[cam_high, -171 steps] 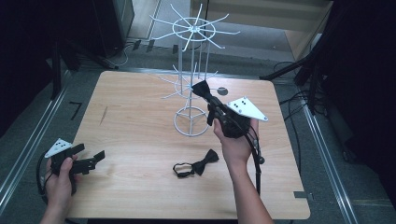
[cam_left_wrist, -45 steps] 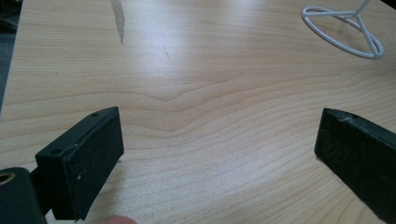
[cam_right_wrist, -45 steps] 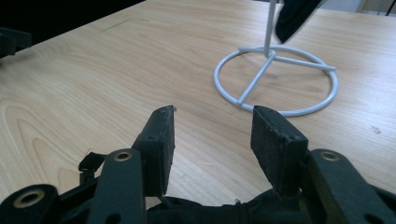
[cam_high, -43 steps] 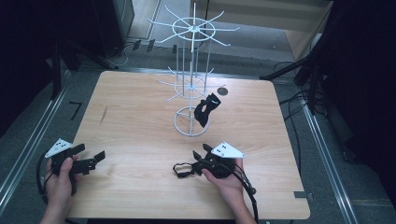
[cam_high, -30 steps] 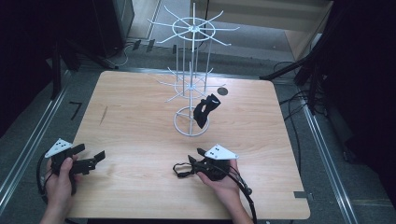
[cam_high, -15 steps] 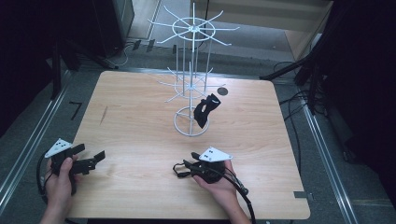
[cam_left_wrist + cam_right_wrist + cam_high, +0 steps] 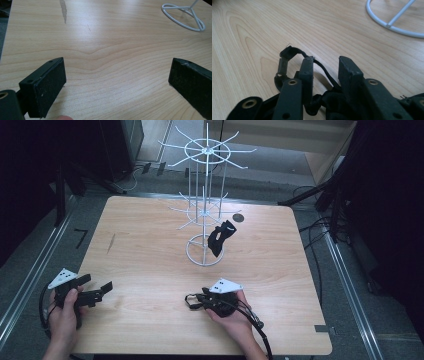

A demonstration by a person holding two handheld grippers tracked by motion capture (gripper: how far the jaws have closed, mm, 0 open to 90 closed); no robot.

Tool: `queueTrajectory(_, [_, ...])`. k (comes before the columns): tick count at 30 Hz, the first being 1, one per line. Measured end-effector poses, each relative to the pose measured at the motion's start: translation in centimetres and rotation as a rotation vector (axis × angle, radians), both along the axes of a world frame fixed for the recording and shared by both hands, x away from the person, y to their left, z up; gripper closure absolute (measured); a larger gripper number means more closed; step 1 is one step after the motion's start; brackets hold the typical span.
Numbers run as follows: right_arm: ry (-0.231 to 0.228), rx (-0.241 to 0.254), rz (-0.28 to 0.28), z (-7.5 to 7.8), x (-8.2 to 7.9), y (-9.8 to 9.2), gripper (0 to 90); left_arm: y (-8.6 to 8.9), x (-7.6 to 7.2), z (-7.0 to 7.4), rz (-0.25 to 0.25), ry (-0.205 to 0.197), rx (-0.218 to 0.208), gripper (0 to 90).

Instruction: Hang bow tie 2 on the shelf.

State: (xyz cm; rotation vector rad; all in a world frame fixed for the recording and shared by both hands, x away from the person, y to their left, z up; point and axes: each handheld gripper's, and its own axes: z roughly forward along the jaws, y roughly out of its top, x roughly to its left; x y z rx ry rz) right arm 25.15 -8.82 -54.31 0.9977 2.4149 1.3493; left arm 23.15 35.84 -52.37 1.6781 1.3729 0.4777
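We close our right gripper (image 7: 325,66) around the black bow tie (image 7: 196,300) at the table's (image 7: 150,270) near edge, the jaws not yet clamped, risking catching only its thin strap (image 7: 322,68) and letting it slip, while our left gripper (image 7: 117,82) rests agape and empty

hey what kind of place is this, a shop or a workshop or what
Probably a lab or recording workspace, not a shop: a bare wooden table stands among loose cables on the floor, with a white wire display rack on it and metal rails alongside.
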Motion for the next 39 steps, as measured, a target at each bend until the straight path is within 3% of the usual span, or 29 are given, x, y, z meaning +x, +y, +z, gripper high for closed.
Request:
queueTrajectory(5, [0.034,-0.016,-0.004,-0.1,0.1,0.1,74.6,0.0,0.0,0.0,-0.001,0.0,0.0,1.6])
queueTrajectory(9, [0.045,-0.041,0.001,-0.1,0.1,0.1,89.9,0.0,0.0,0.0,0.0,0.0,0.001,1.6])
queueTrajectory(19, [0.023,-0.014,-0.012,0.3,-0.1,0.0,90.0,0.0,0.0,0.0,0.0,0.001,-0.001,1.6])
queueTrajectory(39, [-0.113,0.09,-0.089,3.7,-0.8,-1.0,90.0,0.0,0.0,0.0,-0.001,0.003,0.003,1.6])
